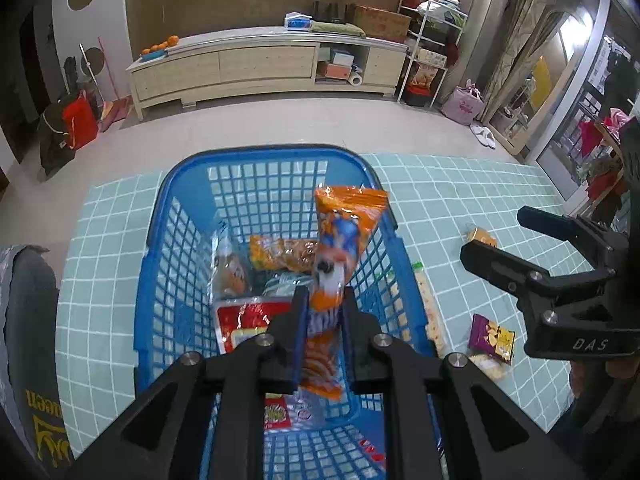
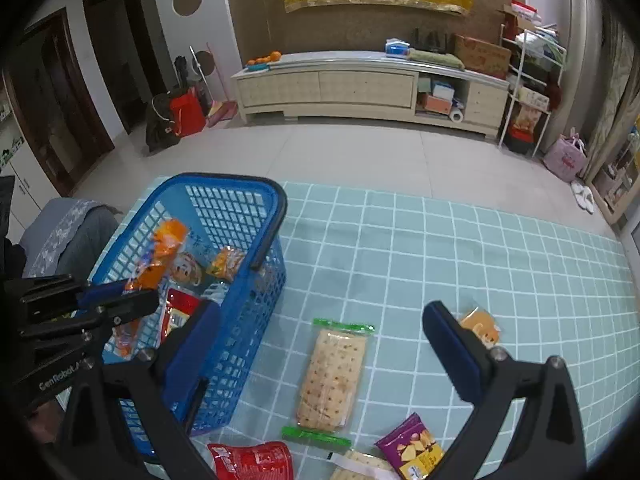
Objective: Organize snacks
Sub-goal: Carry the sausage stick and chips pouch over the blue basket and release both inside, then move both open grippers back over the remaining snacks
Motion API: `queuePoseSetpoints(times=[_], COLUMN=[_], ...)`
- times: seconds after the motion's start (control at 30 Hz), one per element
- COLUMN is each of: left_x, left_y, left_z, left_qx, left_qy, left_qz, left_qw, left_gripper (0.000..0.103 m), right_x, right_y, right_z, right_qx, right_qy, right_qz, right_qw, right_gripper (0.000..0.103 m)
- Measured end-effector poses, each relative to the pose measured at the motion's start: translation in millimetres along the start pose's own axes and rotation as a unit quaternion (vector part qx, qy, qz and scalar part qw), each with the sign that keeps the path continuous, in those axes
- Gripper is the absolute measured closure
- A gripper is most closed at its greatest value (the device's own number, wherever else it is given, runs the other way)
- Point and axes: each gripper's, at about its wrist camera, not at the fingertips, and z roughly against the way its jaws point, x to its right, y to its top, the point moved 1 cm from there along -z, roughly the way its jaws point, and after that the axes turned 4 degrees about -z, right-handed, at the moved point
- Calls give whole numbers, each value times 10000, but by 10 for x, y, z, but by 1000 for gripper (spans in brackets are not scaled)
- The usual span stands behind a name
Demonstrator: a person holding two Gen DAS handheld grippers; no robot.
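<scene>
- Left gripper [image 1: 323, 320]: black frame with triangular cut-outs, silver round screws at the joints, blue pads on the inner faces of the fingers [image 1: 298, 344].
- In the right wrist view, at 9 o'clock, its side carries white "CenRobot" lettering.
- Right gripper [image 2: 320, 364]: the same black build, silver screws, blue-padded fingers [image 2: 192, 354].
- In the left wrist view, at 3 o'clock, its body reads "DAS".

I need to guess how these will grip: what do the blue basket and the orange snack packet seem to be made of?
Blue basket: looks like rigid moulded plastic, given its open lattice walls and smooth rim. Orange snack packet: probably thin glossy plastic film, crinkled, with a crimped end seal.
</scene>
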Motion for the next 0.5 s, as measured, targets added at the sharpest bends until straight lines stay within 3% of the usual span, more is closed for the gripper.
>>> queuePoseSetpoints(times=[0.07, 0.1, 0.13, 0.23, 0.5], left_x=[28, 40, 68, 132, 277], left_y=[3, 2, 3, -15, -120], left_z=[-15, -13, -1, 86, 384], left_qx=[-8, -4, 27, 181, 367], left_qy=[53, 34, -4, 75, 62], left_qz=[-54, -82, -158, -259, -312], left_qw=[10000, 10000, 9999, 9995, 9988], left_gripper=[82, 65, 54, 44, 38], right_x=[27, 44, 58, 121, 244], right_y=[14, 19, 15, -4, -118], right_z=[11, 17, 33, 127, 501], right_qx=[62, 63, 77, 146, 268], right_qy=[-19, -14, -10, -22, -139], right_qz=[-16, -37, -56, -99, -143], right_qw=[10000, 10000, 10000, 9998, 9994], right_gripper=[1, 1, 1, 1, 1])
